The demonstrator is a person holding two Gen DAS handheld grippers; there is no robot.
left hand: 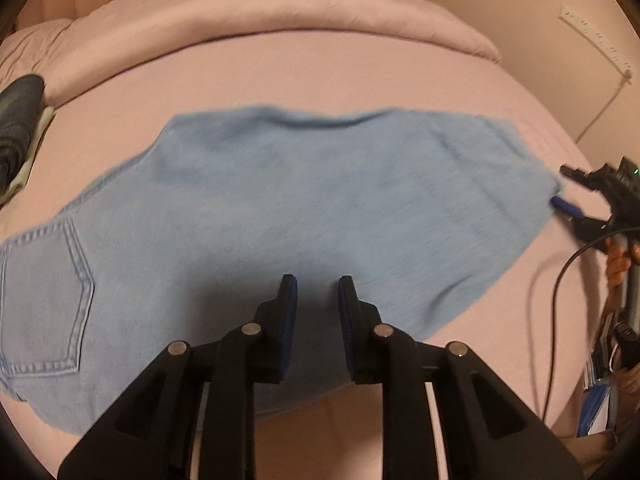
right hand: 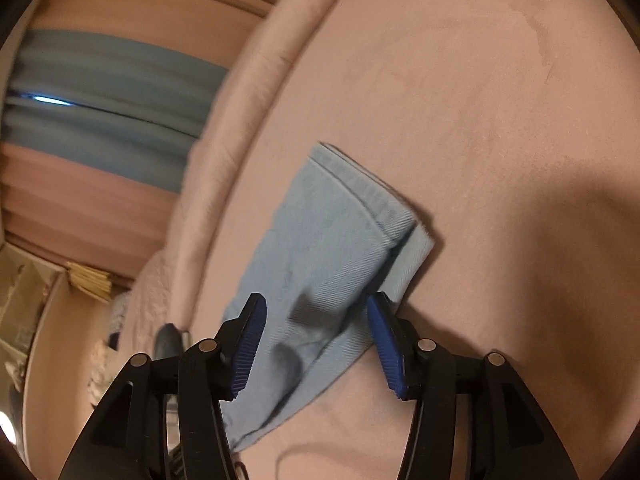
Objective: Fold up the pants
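Light blue jeans (left hand: 320, 200) lie flat across the pink bed, folded lengthwise, with a back pocket (left hand: 44, 292) at the left. My left gripper (left hand: 317, 284) hovers over the near edge of the jeans, its jaws a little apart with nothing between them. In the right wrist view the hem end of the jeans (right hand: 332, 248) lies on the sheet, two layers stacked. My right gripper (right hand: 317, 304) stands open over that end, its blue pads (right hand: 248, 344) clear of the cloth. The left wrist view shows the right gripper (left hand: 562, 186) at the jeans' right tip.
A pink sheet (left hand: 360, 80) covers the bed, with a rolled pink duvet (left hand: 240, 12) along the far side. Dark folded clothes (left hand: 18, 128) sit at the left edge. A black cable (left hand: 560, 300) and a hand (left hand: 618, 264) are at the right. A power strip (left hand: 596, 36) hangs on the wall.
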